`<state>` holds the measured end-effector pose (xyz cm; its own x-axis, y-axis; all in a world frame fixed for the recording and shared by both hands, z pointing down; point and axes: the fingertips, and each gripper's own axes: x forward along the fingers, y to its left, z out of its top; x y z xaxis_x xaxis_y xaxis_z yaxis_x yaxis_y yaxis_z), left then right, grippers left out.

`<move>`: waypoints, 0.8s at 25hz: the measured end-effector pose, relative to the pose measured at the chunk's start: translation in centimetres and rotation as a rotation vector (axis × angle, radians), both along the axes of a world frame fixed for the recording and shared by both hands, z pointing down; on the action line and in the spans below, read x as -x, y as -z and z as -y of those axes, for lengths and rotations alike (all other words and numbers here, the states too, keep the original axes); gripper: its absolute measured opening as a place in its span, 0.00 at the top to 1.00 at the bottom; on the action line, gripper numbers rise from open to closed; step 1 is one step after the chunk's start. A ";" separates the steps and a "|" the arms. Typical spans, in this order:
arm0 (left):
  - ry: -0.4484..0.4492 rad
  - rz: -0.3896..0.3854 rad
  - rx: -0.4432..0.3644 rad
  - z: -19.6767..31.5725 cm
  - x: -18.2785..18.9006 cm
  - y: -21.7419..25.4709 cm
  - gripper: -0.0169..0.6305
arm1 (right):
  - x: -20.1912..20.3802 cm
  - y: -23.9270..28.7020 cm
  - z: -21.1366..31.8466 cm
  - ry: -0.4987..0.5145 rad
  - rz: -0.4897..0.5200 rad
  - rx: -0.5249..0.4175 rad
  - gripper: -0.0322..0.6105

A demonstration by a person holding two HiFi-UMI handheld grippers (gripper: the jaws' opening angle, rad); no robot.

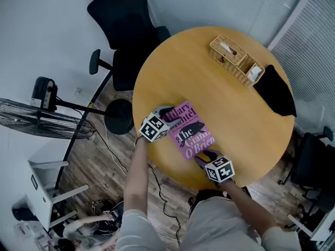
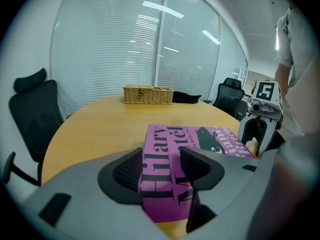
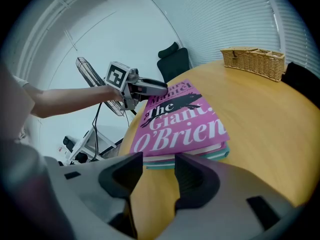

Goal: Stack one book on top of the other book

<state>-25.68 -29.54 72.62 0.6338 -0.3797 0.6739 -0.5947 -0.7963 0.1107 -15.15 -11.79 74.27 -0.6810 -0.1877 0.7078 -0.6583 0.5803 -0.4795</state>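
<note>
Fingers [image 2: 127, 173] of the left gripper [image 2: 160, 160] stand released and apart, straddling the near corner of the pink book [image 2: 200, 136]. The book's side edge runs along the inner face of one finger, the other finger lies over the cover, and no squeeze on the book shows. That pink book lies flat on top of the teal book [image 3: 219, 154], whose edge peeks out just beneath it, and the two sit squared up as one stack on the round table [image 1: 230, 114]. At the stack's other end, the right gripper [image 3: 158, 166] faces the edge nearest it with its fingers [image 3: 196, 176] likewise spread and empty. Only bare tabletop shows between them, and the stack's edge sits just beyond their tips. Both grippers slant downward toward the table from the person's side. The left forearm [image 1: 134, 177] is bare and reaches nearly straight ahead to its gripper, with the wrist in line with the arm. The right arm [image 1: 246, 203] comes in from the other side, angled inward toward the stack. Well beyond both sets of fingers, on the far part of the table, stands a wicker basket [image 1: 236, 60], with a black cloth [image 1: 276, 91] just beside it.
</note>
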 end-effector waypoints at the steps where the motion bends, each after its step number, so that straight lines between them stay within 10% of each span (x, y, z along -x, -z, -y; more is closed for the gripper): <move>1: 0.005 0.000 -0.002 0.0 0.1 0.0 0.59 | 0.0 0.0 0.0 0.002 0.000 -0.001 0.63; 20: 0.040 -0.015 0.006 -0.5 0.5 -0.1 0.58 | 0.4 -0.3 -0.7 0.033 0.033 0.012 0.60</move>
<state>-26.14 -29.01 72.74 0.6281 -0.4010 0.6669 -0.6246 -0.7710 0.1247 -15.50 -11.09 74.55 -0.7098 -0.1568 0.6867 -0.6227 0.5954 -0.5077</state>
